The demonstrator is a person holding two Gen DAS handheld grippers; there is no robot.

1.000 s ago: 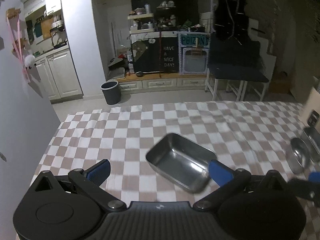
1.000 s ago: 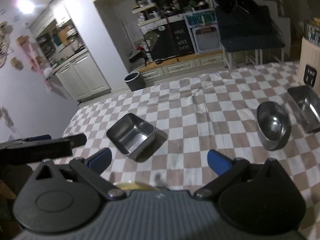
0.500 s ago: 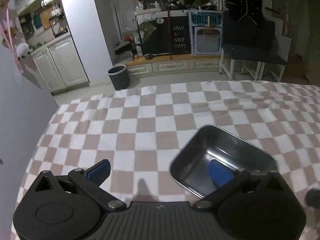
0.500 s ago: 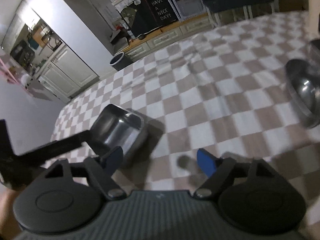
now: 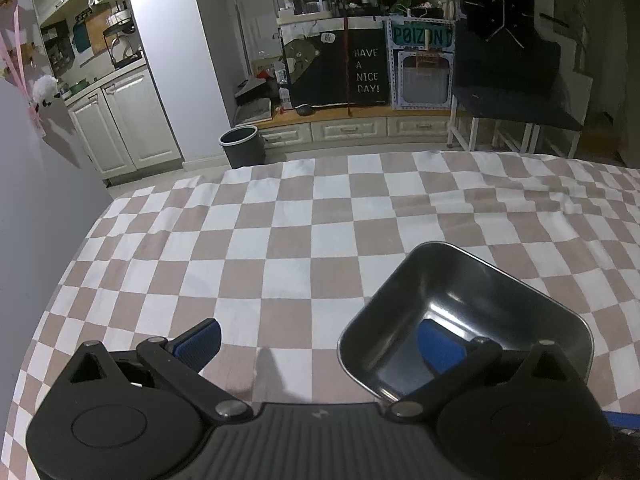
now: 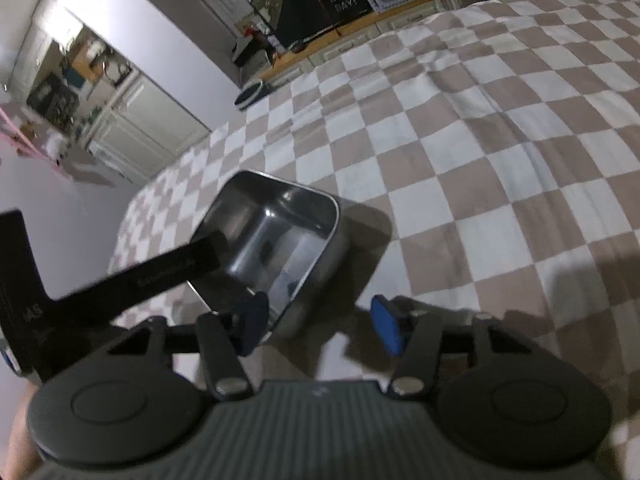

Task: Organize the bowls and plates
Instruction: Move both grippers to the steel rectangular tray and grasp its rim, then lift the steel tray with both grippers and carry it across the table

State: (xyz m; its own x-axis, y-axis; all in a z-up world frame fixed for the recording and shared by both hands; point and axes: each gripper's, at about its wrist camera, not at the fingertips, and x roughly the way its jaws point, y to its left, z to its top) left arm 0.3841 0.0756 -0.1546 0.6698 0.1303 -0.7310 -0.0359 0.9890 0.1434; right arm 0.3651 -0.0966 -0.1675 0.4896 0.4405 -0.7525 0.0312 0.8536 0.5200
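Checkered cloth (image 5: 280, 240) covered the table, dim kitchen behind. Left gripper (image 5: 320, 340) was spread wide, one blue pad (image 5: 438, 344) dipped inside the steel tray (image 5: 480, 288) at 4 o'clock, the other outside, nothing pinched. Right gripper (image 6: 316, 320) had just been closing, half open, straddling the tray's (image 6: 280, 216) near wall at 10 o'clock; pad contact was too blurry to tell.

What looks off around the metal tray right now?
The metal tray looks tipped, with one side raised off the checked tablecloth. Both grippers straddle its rim: the left gripper and the right gripper, whose jaws have just been closing.
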